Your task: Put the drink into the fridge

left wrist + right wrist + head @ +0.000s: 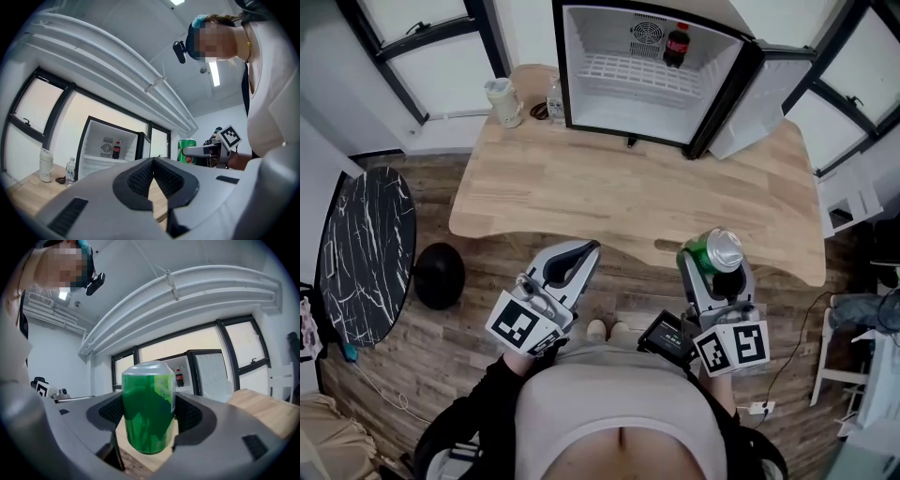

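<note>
one green can [149, 413], one cola bottle [676, 44]

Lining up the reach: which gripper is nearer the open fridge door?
Right. The right gripper, shut on the green can, is in front of the fridge door, off the table's near edge; the left gripper, shut and empty, is farther left.

Glossy metal can [149, 413] — matt wood table [609, 187]
</note>
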Available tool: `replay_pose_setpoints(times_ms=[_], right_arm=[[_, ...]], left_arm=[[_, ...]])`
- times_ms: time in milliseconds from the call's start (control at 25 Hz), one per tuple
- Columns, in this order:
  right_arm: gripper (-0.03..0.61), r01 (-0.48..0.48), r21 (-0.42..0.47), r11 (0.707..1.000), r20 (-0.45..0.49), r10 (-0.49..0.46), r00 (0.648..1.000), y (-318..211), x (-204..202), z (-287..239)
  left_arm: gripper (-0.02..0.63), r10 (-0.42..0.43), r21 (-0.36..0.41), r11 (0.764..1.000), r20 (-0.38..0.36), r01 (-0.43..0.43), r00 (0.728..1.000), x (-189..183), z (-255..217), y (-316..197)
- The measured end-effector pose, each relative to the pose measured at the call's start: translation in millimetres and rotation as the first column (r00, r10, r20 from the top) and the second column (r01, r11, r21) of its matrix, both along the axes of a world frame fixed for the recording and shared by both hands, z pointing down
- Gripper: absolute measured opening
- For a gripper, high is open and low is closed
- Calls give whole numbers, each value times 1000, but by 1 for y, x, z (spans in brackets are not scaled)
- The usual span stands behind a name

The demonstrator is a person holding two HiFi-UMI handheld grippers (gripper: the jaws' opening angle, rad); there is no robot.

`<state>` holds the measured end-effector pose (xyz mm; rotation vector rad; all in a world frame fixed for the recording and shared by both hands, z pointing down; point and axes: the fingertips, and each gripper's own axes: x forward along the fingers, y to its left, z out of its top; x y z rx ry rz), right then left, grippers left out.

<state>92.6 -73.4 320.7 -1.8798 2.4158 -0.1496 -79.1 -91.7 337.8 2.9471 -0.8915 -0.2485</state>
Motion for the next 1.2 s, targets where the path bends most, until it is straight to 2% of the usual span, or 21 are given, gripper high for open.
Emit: replay_pose_setpoints(times_ms=[280, 640, 1200], right_arm=[[344, 6, -6, 1000, 5, -6, 1000, -5, -6, 1], [344, -4, -18, 1000, 34, 5, 999, -32, 14, 12], [344, 71, 18, 997, 24, -71, 997, -170, 55, -3]], left_arm=[[5, -10, -13, 1000, 3, 10, 1000, -4, 8, -9], [5, -4, -16, 1000, 16, 4, 1000, 12, 14, -33], [5, -23, 16, 1000, 27, 23, 999, 66, -2, -167]])
